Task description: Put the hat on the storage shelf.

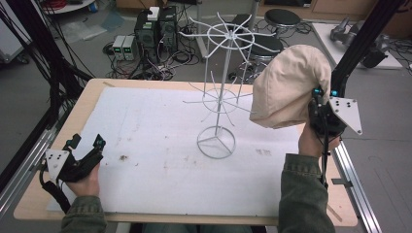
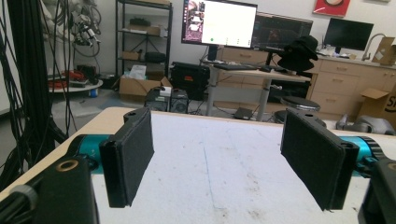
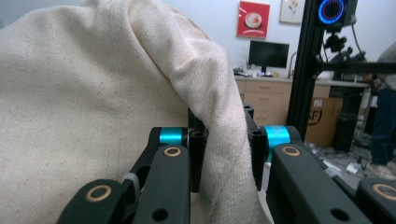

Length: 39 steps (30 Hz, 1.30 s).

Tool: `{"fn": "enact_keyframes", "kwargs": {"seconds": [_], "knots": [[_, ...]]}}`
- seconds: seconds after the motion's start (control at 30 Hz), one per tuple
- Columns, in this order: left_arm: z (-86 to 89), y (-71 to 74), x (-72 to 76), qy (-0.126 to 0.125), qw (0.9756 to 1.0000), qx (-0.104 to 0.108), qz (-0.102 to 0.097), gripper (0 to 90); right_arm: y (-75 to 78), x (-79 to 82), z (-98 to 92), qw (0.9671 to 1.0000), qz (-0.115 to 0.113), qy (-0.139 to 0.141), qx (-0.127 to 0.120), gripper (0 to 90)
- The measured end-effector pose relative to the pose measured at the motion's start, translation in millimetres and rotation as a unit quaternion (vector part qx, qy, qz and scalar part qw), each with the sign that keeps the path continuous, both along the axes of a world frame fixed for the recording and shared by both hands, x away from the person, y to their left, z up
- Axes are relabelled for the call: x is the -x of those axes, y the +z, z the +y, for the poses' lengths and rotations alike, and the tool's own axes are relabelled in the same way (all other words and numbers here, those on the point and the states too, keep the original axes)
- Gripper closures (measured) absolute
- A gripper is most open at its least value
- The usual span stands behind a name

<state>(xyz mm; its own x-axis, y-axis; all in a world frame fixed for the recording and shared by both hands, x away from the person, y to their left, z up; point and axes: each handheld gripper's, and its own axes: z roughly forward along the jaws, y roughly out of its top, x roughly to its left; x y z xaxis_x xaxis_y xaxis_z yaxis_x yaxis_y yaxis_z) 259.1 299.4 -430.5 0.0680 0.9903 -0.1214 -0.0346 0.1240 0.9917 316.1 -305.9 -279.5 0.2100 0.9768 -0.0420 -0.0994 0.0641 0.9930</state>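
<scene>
the right gripper (image 3: pixel 223 149) is clamped on a fold of the cream cloth hat (image 1: pixel 290 85), held up beside the white wire rack (image 1: pixel 221 92); the left gripper (image 2: pixel 224 156) rests on the table (image 1: pixel 145 126) with its jaws wide apart. with such a thin pinch i'd guess the hat could slip free, or its hanging bulk could catch a prong and tip the light rack

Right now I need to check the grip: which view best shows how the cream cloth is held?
The right gripper view: the right claw is shut on a fold of the cream cloth, seen close up. The high view shows the cloth whole, raised beside the wire rack, but not the pinch.
</scene>
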Motion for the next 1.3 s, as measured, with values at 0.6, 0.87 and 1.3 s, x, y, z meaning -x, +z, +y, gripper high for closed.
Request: {"fn": "enact_keyframes", "kwargs": {"seconds": [0.6, 0.87, 1.3], "knots": [[-0.4, 0.3, 0.0, -0.003, 1.0000, 0.000, -0.001, 25.6, 17.0, 46.8, 11.4, 0.9991, -0.016, 0.034, 0.021, 76.6], [-0.4, 0.3, 0.0, -0.004, 1.0000, 0.000, -0.002, 25.7, 24.8, 64.4, 16.8, 0.9977, -0.039, 0.053, 0.015, 76.6], [-0.7, 0.3, -0.4, -0.004, 1.0000, -0.001, -0.001, 25.7, 38.8, 83.1, 31.5, 0.9926, -0.086, 0.083, 0.020, 76.4]]}}
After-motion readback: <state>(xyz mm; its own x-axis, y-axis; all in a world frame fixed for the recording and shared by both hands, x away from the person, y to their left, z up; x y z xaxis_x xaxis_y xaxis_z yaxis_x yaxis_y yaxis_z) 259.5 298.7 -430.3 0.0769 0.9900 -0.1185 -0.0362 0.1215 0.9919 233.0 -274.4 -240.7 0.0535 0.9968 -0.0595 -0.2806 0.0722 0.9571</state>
